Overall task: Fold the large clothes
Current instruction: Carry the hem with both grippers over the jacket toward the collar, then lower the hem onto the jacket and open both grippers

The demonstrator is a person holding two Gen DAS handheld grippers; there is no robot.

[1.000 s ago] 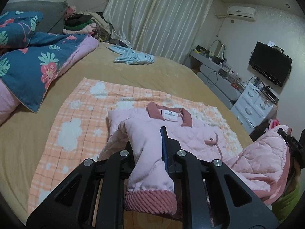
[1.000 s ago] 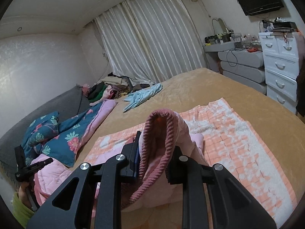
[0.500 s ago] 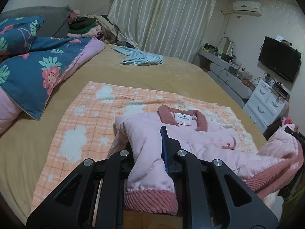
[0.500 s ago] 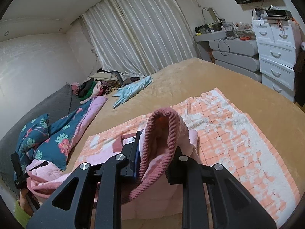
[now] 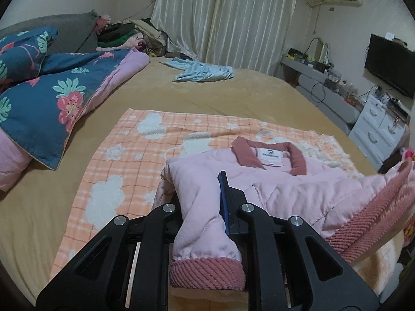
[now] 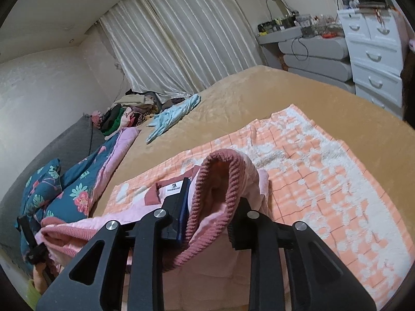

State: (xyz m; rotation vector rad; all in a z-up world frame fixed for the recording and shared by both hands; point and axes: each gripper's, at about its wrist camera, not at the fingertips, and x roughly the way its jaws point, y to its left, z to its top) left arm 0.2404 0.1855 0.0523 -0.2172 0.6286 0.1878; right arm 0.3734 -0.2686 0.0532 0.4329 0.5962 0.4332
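1. a pink quilted jacket (image 5: 298, 189) lies on an orange-and-white checked blanket (image 5: 124, 155) spread over a tan bed (image 5: 233, 96), its dark pink collar pointing toward the curtains (image 5: 233, 18).
2. the left gripper (image 5: 205, 207) is clamped tight on one sleeve (image 5: 202, 207), whose ribbed cuff (image 5: 207, 272) hangs toward the camera.
3. the right gripper (image 6: 210, 207) has the other ribbed cuff (image 6: 220, 181) between its jaws, which are opening; the right pad stands clear of the fabric.
4. a floral quilt (image 5: 44, 93) lies at the bed's left side, a light blue garment (image 5: 205, 71) near the far edge.
5. a white dresser (image 6: 373, 59) stands beside the bed.
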